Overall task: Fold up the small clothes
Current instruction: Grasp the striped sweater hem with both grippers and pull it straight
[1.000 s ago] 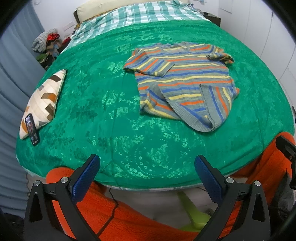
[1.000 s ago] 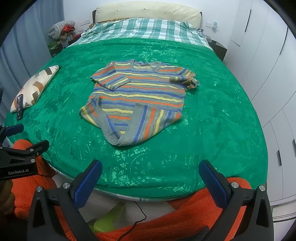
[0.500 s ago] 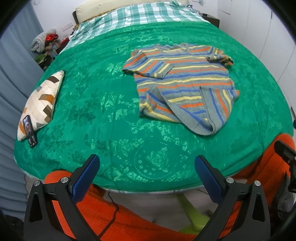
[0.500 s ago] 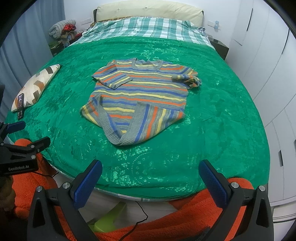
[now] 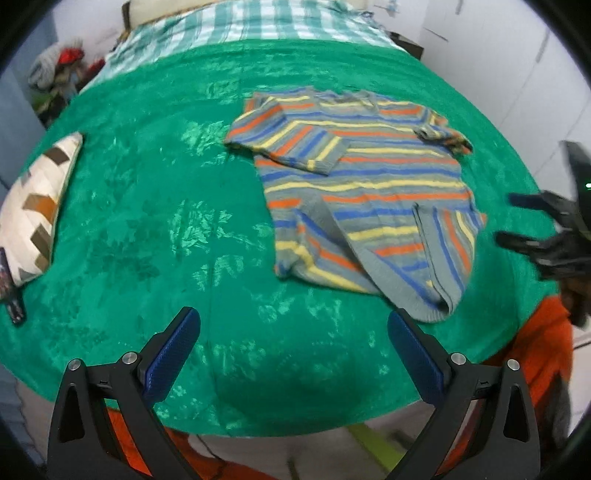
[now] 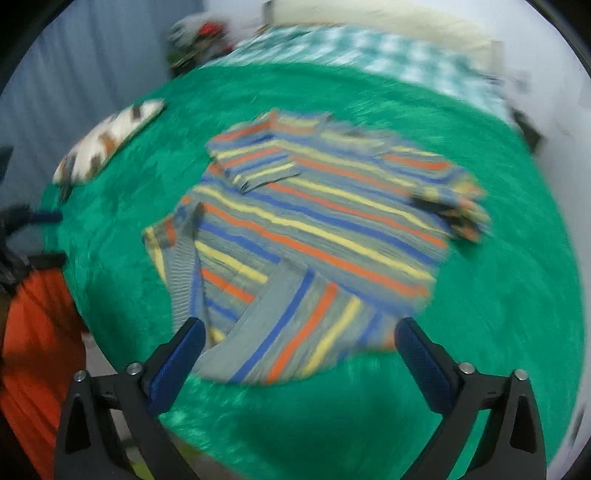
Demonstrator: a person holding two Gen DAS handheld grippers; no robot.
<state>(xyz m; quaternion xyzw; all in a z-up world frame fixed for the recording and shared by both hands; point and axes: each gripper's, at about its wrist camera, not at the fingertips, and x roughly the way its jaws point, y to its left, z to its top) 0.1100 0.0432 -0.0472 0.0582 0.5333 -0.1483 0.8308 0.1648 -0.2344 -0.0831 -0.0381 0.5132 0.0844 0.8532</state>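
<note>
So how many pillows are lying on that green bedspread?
1 on the bedspread: a patterned pillow at its left edge. A plain cream one may lie at the head of the bed, beyond the checked sheet.

Wide bare green bedspread (image 5: pixel 147 221) btwn the striped sweater (image 5: pixel 362 192) and the patterned cushion (image 5: pixel 33 206) at the left edge, w/ a phone (image 5: pixel 9 288) just beside the cushion. Near edge in front of the sweater also bare. Bedspread right of the sweater (image 6: pixel 517 295) clear too, out to the edge
</note>
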